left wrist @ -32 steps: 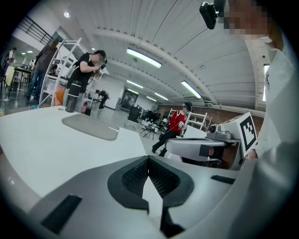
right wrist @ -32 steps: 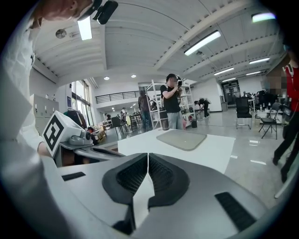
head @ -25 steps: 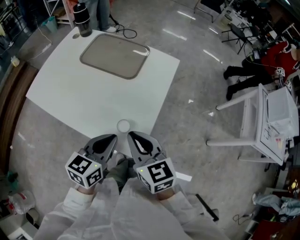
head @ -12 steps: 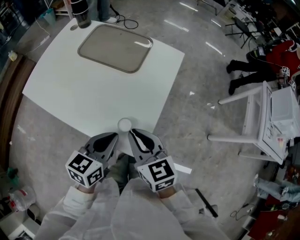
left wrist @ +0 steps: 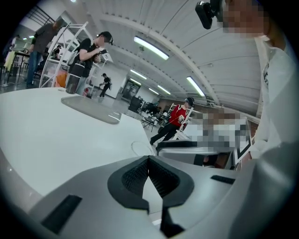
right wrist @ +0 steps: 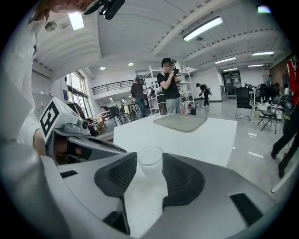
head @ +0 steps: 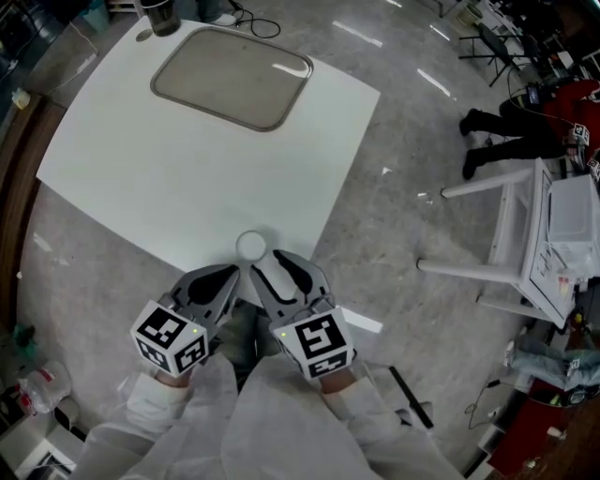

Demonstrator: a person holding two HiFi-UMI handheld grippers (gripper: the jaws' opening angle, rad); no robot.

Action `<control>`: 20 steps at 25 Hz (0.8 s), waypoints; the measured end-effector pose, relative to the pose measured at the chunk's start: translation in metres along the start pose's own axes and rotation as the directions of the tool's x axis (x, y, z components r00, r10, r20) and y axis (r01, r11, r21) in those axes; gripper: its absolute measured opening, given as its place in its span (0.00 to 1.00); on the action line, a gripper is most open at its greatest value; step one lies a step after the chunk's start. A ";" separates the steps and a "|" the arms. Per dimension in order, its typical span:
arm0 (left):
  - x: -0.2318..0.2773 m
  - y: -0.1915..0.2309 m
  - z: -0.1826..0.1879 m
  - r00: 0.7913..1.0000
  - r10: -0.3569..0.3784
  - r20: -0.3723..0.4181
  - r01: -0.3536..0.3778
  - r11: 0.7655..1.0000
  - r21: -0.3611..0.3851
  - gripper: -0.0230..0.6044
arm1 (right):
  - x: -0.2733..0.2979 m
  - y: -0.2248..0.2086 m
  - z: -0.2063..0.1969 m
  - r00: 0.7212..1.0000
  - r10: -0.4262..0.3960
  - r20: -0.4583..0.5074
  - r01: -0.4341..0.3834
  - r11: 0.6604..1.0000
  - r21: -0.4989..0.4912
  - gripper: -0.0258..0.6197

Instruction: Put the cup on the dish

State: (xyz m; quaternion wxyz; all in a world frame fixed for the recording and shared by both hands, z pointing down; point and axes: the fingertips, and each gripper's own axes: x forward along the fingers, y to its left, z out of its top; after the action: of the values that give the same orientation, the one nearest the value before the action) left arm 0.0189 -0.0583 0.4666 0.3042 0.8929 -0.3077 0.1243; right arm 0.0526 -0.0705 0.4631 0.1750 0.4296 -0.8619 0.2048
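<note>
A small clear cup (head: 250,246) stands upright near the near corner of the white table (head: 141,178). The dish, a grey rounded tray (head: 232,77), lies at the table's far end and looks empty. My right gripper (head: 270,266) sits just behind the cup; its jaws have just been opening. In the right gripper view the cup (right wrist: 150,161) shows between the spread pads (right wrist: 180,179), which do not press on it. My left gripper (head: 228,275) is beside it to the left, its pads (left wrist: 161,177) meeting at the tips with nothing held. The cup's rim (left wrist: 142,148) shows faintly ahead.
A dark tumbler (head: 161,16) stands at the table's far corner beside the tray. The table's near edge runs under both grippers. A white stand (head: 525,253) is on the floor to the right. A person (right wrist: 169,86) stands beyond the tray.
The right gripper's jaws have spread apart; they were together in both earlier frames. Both hands have sunk a little toward the table corner. The cup has stayed put.
</note>
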 end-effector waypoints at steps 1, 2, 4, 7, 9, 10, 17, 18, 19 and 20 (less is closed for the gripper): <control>0.001 0.000 -0.001 1.000 0.000 -0.001 0.000 1.000 -0.006 0.03 | 0.002 0.000 -0.002 1.000 -0.001 -0.006 0.001 1.000 -0.002 0.30; 0.002 0.001 -0.002 1.000 0.001 0.000 -0.001 1.000 -0.011 0.03 | 0.005 -0.001 -0.004 1.000 0.000 -0.012 0.000 1.000 -0.001 0.33; 0.005 0.003 -0.003 1.000 0.006 0.003 -0.005 1.000 -0.019 0.03 | 0.010 -0.002 -0.008 1.000 0.004 -0.021 -0.004 1.000 0.001 0.40; 0.006 0.007 -0.005 1.000 0.014 0.001 -0.014 0.999 -0.031 0.03 | 0.017 -0.003 -0.012 0.999 0.003 -0.036 -0.003 1.000 -0.001 0.44; 0.005 0.010 -0.009 1.000 0.016 -0.005 -0.016 0.999 -0.040 0.03 | 0.021 -0.003 -0.016 0.999 0.002 -0.045 -0.002 1.000 -0.002 0.44; 0.005 0.012 -0.011 1.000 0.017 -0.008 -0.018 0.999 -0.043 0.03 | 0.023 -0.003 -0.017 0.999 0.001 -0.049 -0.001 1.000 -0.004 0.45; 0.005 0.028 -0.017 0.999 0.031 -0.015 -0.032 0.997 -0.069 0.03 | 0.041 -0.004 -0.028 0.997 -0.006 -0.077 0.006 1.000 -0.006 0.45; 0.006 0.030 -0.017 0.999 0.032 -0.016 -0.033 0.997 -0.072 0.03 | 0.042 -0.005 -0.029 0.997 -0.008 -0.079 0.008 1.000 -0.007 0.45; 0.006 0.031 -0.017 0.999 0.033 -0.017 -0.035 0.997 -0.076 0.03 | 0.044 -0.005 -0.030 0.997 -0.009 -0.082 0.008 1.000 -0.010 0.45; 0.007 0.032 -0.017 0.999 0.034 -0.018 -0.036 0.996 -0.080 0.03 | 0.046 -0.005 -0.030 0.996 -0.009 -0.086 0.008 1.000 -0.015 0.45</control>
State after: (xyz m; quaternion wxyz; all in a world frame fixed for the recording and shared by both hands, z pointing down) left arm 0.0034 -0.0710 0.4979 0.3399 0.8735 -0.3255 0.1245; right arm 0.0345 -0.0890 0.5119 0.2157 0.4227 -0.8533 0.2160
